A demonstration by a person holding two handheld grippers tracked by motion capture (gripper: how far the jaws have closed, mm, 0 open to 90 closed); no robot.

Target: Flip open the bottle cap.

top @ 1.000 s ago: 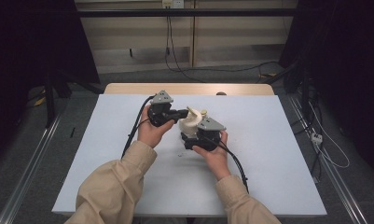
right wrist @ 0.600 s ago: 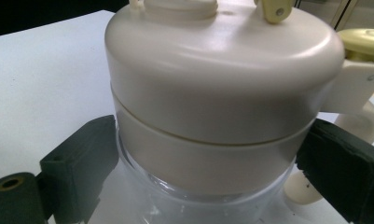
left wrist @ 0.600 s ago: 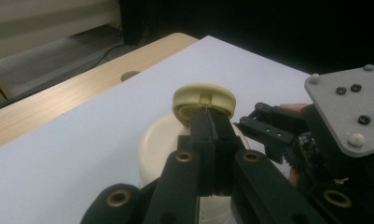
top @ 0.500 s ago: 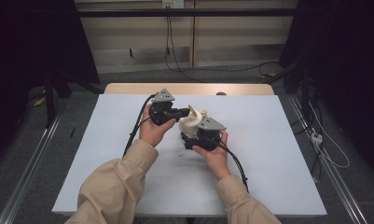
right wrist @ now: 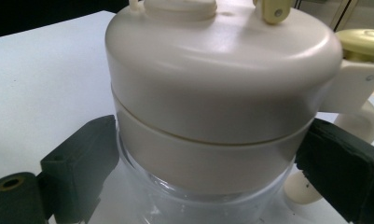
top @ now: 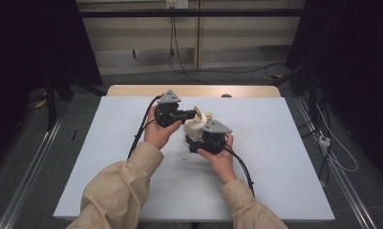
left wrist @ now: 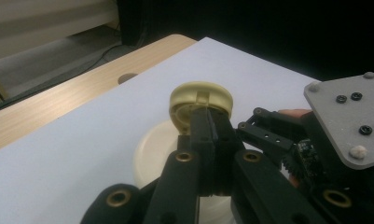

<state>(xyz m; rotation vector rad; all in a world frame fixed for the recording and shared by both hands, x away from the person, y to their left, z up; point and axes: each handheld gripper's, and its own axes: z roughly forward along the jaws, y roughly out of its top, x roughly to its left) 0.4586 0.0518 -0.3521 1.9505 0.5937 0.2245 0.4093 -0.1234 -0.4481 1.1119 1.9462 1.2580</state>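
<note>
A clear container with a cream lid is held above the white table, between the two hands. My right gripper is shut on the lid's lower collar, one black pad on each side. In the high view this container sits just ahead of the right gripper. A pale yellow round flip cap stands up from the lid's edge. My left gripper is shut on that cap, and in the high view the left gripper reaches in from the left. The container's clear lower part is mostly hidden.
A wooden strip with a round hole runs along the table's far edge. Cables trail from both grippers toward the person. Small white specks lie on the table under the hands. Dark curtains and floor rails flank the table.
</note>
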